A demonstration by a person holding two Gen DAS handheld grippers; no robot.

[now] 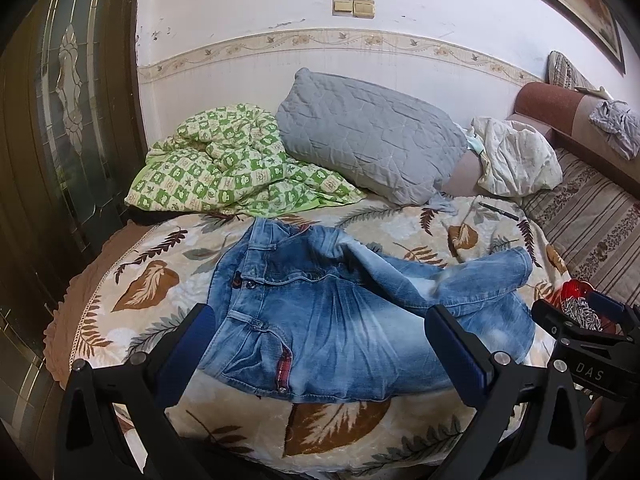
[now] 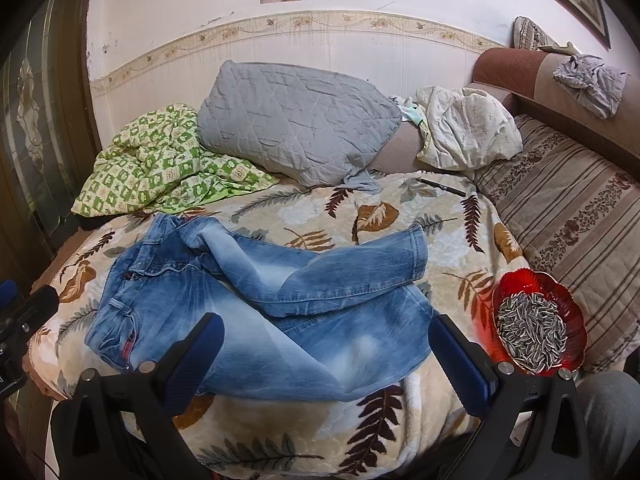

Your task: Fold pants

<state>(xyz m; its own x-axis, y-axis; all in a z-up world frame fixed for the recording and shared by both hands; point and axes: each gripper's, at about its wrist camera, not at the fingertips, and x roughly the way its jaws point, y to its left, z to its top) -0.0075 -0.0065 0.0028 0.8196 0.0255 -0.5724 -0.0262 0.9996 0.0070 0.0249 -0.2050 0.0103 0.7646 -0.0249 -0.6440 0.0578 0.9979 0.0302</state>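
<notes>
Blue-padded fingers (image 1: 200, 344) over rumpled denim pants (image 1: 340, 320)

Crumpled blue denim jeans (image 2: 256, 300) cover the leaf-print blanket (image 2: 304, 424) centre. Open blanket beyond them up to black pen (image 2: 440, 186). Red glass dish of sunflower seeds (image 2: 538, 326) crowds right edge; grey quilted pillow (image 2: 296, 120) and green checked quilt (image 2: 160, 164) block the back.
</notes>
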